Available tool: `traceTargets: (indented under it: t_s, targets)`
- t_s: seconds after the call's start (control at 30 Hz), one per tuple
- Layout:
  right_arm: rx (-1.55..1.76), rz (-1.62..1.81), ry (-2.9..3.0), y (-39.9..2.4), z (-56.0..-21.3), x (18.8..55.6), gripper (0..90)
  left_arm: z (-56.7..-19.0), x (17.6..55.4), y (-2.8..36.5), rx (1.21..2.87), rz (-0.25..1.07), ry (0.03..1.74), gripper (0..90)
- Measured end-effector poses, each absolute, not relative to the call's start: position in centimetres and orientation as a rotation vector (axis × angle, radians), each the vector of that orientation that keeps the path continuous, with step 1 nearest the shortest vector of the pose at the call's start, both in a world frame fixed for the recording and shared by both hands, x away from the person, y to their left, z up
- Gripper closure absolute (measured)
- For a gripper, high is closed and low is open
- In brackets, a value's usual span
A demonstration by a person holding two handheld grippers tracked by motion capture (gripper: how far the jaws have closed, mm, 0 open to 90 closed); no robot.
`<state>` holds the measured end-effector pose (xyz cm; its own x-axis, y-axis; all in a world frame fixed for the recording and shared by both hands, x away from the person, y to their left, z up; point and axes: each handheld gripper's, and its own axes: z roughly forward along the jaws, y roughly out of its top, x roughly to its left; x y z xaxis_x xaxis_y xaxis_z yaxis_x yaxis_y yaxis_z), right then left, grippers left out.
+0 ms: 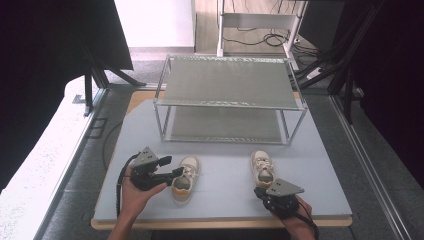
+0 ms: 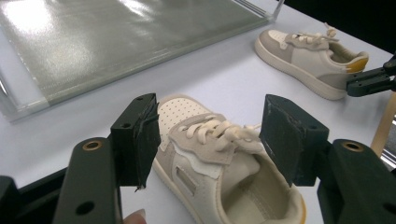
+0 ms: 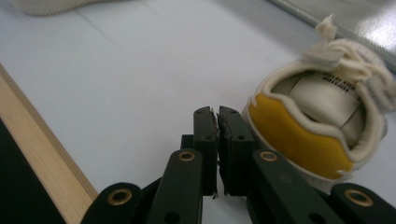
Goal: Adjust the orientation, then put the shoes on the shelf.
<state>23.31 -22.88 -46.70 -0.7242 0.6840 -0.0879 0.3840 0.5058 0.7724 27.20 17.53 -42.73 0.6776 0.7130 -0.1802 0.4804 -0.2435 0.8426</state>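
From the high view, a grey desk [image 1: 225, 195] carries a two-tier metal rack [image 1: 230, 97] along its far edge and two small cream shoes on its near half. The left gripper [image 1: 172, 167], held in a hand [image 1: 137, 192] near the desk's near left corner, has its jaws spread wide around the left shoe [image 1: 186, 178]. The right gripper [image 1: 260, 192], near the near edge, sits just behind the heel of the right shoe [image 1: 262, 167], toe pointing to the rack. In the left gripper view, the jaws stand well apart, flanking the left shoe [image 2: 219, 172] at its laces, not pressing it; the right shoe [image 2: 310, 58] lies farther off. In the right gripper view, the jaws are clenched together, holding nothing, just beside the right shoe's [image 3: 322, 121] yellow heel tab [image 3: 299, 140].
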Motion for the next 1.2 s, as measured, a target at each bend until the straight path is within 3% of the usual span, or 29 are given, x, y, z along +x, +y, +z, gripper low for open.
traceTargets:
  t_s: [0.57, 1.03, 1.2]
  targets:
    - [0.675, 1.225, 2.360, -24.9, -43.0, 25.9, 53.2, -41.1, 26.7, 17.1, 1.880, 0.312, 0.845, 38.2]
    - [0.580, 1.057, 2.622, -25.7, -43.7, 29.0, 48.7, -40.4, 27.5, 17.1, 2.131, 0.138, 0.662, 39.6]
    - [0.557, 1.011, 2.748, -25.2, -44.1, 30.1, 53.5, -41.1, 27.7, 16.4, 2.274, 0.054, 0.547, 41.6]
